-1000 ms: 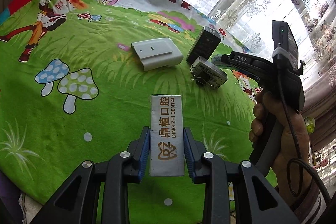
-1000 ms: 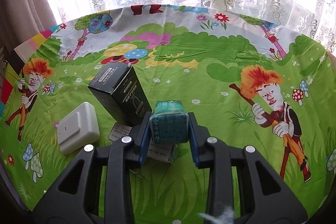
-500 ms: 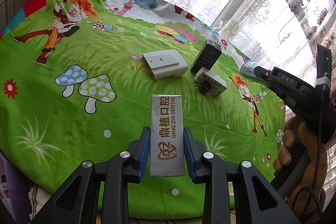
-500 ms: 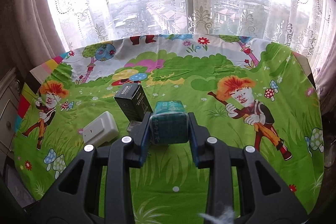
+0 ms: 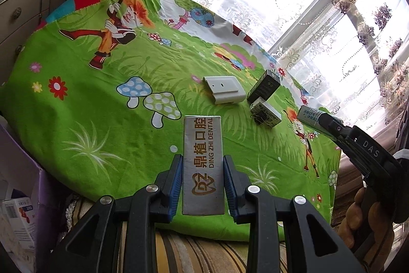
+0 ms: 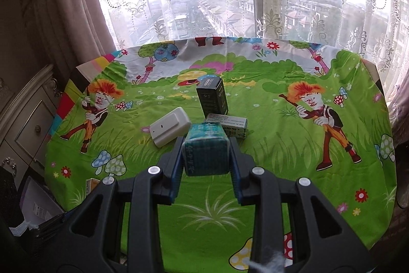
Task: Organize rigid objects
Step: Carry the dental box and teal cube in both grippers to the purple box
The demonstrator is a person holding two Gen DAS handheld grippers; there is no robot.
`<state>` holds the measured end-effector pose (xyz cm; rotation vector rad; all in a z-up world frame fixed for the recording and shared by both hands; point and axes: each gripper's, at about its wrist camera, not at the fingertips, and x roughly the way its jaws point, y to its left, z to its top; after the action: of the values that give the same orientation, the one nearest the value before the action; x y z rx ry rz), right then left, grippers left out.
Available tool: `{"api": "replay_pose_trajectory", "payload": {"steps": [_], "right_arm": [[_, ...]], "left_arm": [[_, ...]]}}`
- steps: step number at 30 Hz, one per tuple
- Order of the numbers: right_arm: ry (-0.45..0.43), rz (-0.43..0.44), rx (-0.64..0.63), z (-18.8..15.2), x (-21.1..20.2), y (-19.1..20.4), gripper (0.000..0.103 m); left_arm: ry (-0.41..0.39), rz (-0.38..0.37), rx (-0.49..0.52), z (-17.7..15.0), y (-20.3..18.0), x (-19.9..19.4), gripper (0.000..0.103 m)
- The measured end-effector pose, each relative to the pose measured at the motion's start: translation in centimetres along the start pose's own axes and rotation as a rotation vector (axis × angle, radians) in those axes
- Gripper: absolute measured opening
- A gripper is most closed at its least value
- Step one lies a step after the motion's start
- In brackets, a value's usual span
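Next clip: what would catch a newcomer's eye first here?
Probably the loud green cartoon tablecloth, then the two loaded grippers above it. The left gripper clamps a silver dental box; the right gripper clamps a teal box. On the cloth beyond, three items cluster together: a white device, an upright black box and a small white carton.

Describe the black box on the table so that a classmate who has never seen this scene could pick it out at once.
Find the green cartoon tablecloth below the window. Near its middle sit three things: a white device, a small pale carton and the black box. It is the only dark one, standing tall, nearest the window.
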<state>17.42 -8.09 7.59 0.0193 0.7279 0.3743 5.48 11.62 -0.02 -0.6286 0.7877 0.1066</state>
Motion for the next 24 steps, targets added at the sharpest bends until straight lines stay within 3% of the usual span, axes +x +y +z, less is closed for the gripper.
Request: {"api": "replay_pose_trajectory", "payload": {"steps": [10, 24], "right_arm": [[0.049, 0.164, -0.109, -2.8, -1.8, 7.3, 0.037], [0.212, 0.412, -0.316, -8.0, -2.4, 19.3, 0.037]], "left_arm": [[-0.07, 0.103, -0.074, -0.1, 5.1, -4.8, 0.032], [-0.146, 0.323, -0.319, -1.6, 18.4, -11.5, 0.032]]}}
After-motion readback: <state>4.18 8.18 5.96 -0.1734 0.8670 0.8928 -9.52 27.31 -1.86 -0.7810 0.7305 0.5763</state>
